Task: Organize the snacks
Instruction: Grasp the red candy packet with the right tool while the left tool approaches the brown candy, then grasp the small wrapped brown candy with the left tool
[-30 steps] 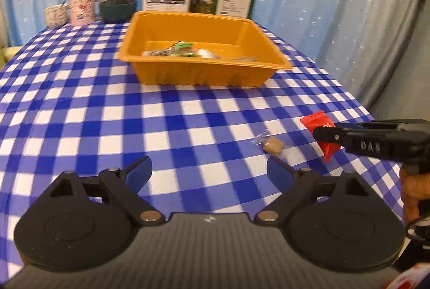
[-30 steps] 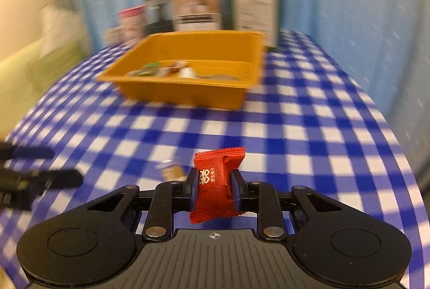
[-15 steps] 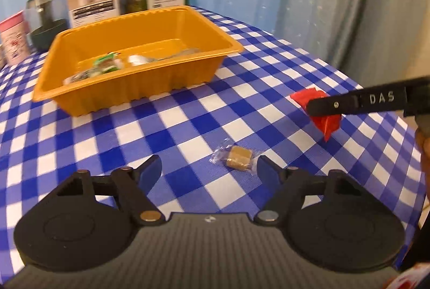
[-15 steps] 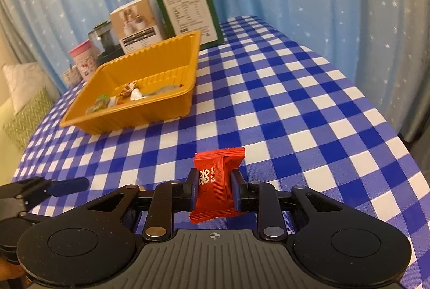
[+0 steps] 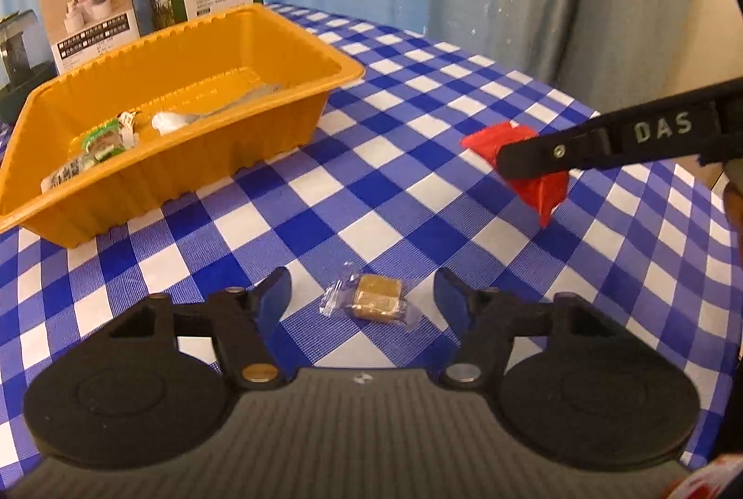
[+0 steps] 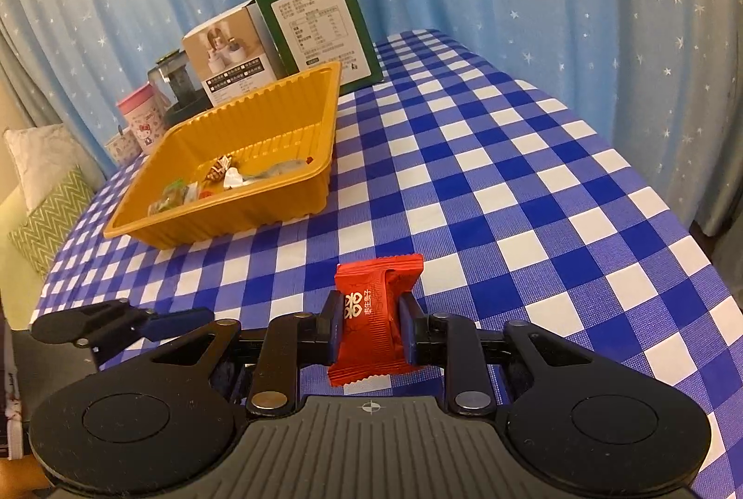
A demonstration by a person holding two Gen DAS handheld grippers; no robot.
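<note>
Near the worktop (image 5: 385,192) edge, left gripper (image 5: 361,298) jaws are closing around a light, crinkly candy (image 5: 377,298), not yet touching; right gripper (image 6: 370,334) is pinching the soft red packet (image 6: 374,313) mid-body.

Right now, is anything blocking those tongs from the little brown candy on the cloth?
Nothing visible. The brown candy lies on bare checked tablecloth between the closing left tongs, whose fingers do not yet touch it. The right tongs, gripping a red packet, are off to the side.

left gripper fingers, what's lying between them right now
A clear-wrapped brown candy on the checked tablecloth, untouched as the left gripper closes; seen in the left wrist view.
</note>
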